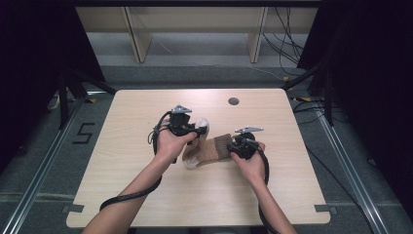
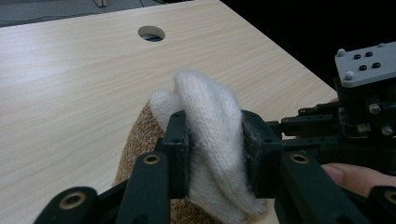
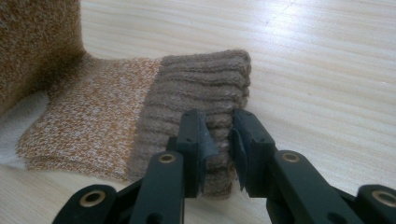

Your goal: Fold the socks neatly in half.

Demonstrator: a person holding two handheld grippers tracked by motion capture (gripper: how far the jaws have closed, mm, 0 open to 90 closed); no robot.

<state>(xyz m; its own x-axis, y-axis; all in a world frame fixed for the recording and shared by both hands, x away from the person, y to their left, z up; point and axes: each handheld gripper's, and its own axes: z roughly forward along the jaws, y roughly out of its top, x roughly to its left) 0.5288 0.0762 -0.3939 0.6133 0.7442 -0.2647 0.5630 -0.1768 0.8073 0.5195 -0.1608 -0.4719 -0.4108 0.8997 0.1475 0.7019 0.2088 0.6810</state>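
While my left tongs (image 2: 215, 154) clamp the sock's white toe (image 2: 210, 116) at frame centre, my right tongs (image 3: 218, 149) pinch its ribbed cuff (image 3: 205, 88). Both hover low over the tabletop (image 1: 146, 112).

I'm looking down on a pale wooden table (image 1: 146, 185) with rounded corners and a fine straight grain. Near its far edge there's a round cable hole (image 1: 234, 101) — dark in the high view. A small notch is cut into each near corner. Lying on the wood at mid-table is a sock (image 1: 207, 150): speckled orange-brown body, ribbed brown cuff flat on the boards, white heel low at the near side — its white toe end is raised off the surface.
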